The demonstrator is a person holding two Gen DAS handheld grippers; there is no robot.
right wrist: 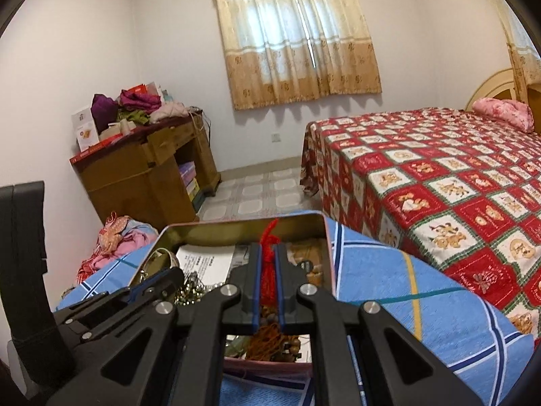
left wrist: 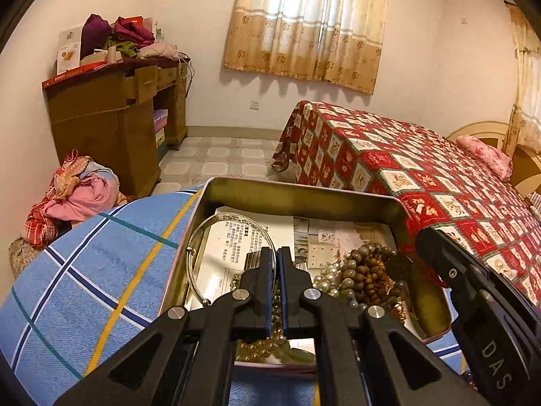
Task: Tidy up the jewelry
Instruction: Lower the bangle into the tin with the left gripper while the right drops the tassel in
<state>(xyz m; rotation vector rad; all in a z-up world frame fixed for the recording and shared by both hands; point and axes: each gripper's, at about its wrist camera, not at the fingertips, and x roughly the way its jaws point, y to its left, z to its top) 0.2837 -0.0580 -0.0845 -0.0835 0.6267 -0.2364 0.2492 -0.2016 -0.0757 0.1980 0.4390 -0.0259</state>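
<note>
Jewelry lies heaped in the tin [left wrist: 304, 199], sorting barely begun; right gripper [right wrist: 268, 257] pinches the red tassel [right wrist: 268, 270]; left gripper [left wrist: 274, 264] nearly closed, seemingly empty.

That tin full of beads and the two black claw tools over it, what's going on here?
A person is sorting jewelry in an open metal tin on a blue plaid cloth. The right gripper is shut on a red tassel. The left gripper is nearly closed over the tin; nothing visible is caught between its jaws. A silver bangle, brown beads and pearls lie inside.
</note>
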